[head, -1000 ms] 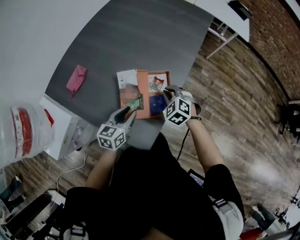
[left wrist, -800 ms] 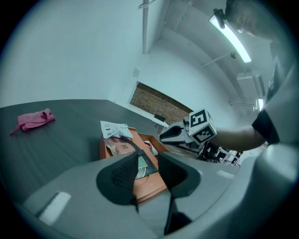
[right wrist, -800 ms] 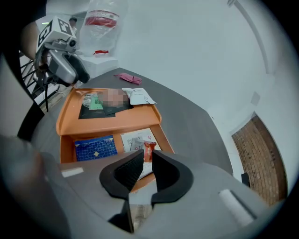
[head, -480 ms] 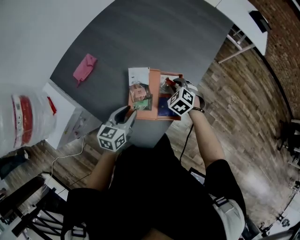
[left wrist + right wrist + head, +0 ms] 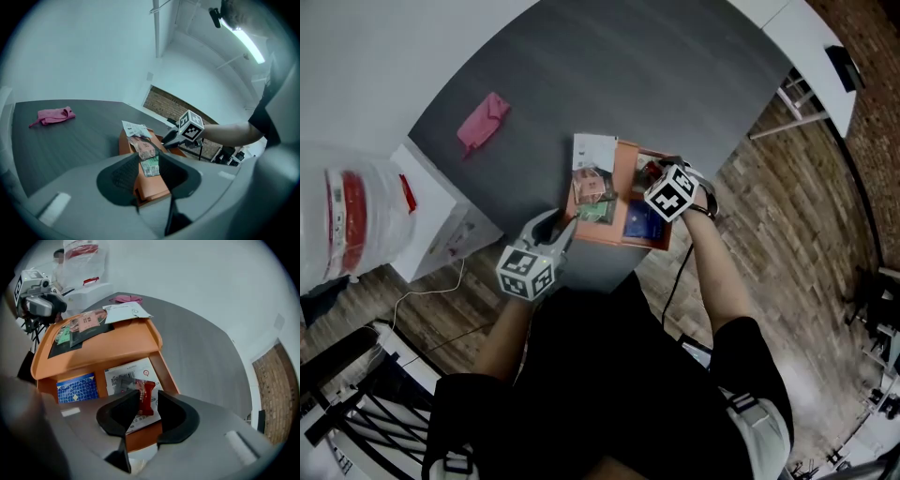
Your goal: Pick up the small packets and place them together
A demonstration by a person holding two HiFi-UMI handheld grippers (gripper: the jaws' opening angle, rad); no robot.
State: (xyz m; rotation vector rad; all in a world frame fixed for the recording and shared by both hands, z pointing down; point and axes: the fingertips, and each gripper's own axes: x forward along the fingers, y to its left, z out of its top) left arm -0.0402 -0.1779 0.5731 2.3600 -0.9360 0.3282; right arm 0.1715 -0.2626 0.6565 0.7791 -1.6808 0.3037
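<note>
An orange tray [image 5: 598, 232] lies near the front edge of the dark grey table. On its raised left part lie a green packet [image 5: 151, 167], a pink packet [image 5: 145, 149] and a white packet [image 5: 134, 127]. Its sunken right part holds a blue packet [image 5: 77, 386] and a white printed packet [image 5: 125, 373] with a small red packet [image 5: 148, 389] on top. My right gripper [image 5: 144, 399] points down over the red packet. Its jaws have just been opening, and the red packet lies between them without being pressed. My left gripper [image 5: 149, 161] hovers open and empty before the tray's near edge.
A pink cloth [image 5: 484, 122] lies far left on the table [image 5: 609, 75]. A clear bag with red print [image 5: 347, 220] and a white box [image 5: 441, 220] stand left of the table. Wooden floor [image 5: 787, 216] and a white table [image 5: 811, 56] lie to the right.
My right gripper has gone down into the tray's right part and its jaws have parted around the red packet. The left gripper has barely shifted.
</note>
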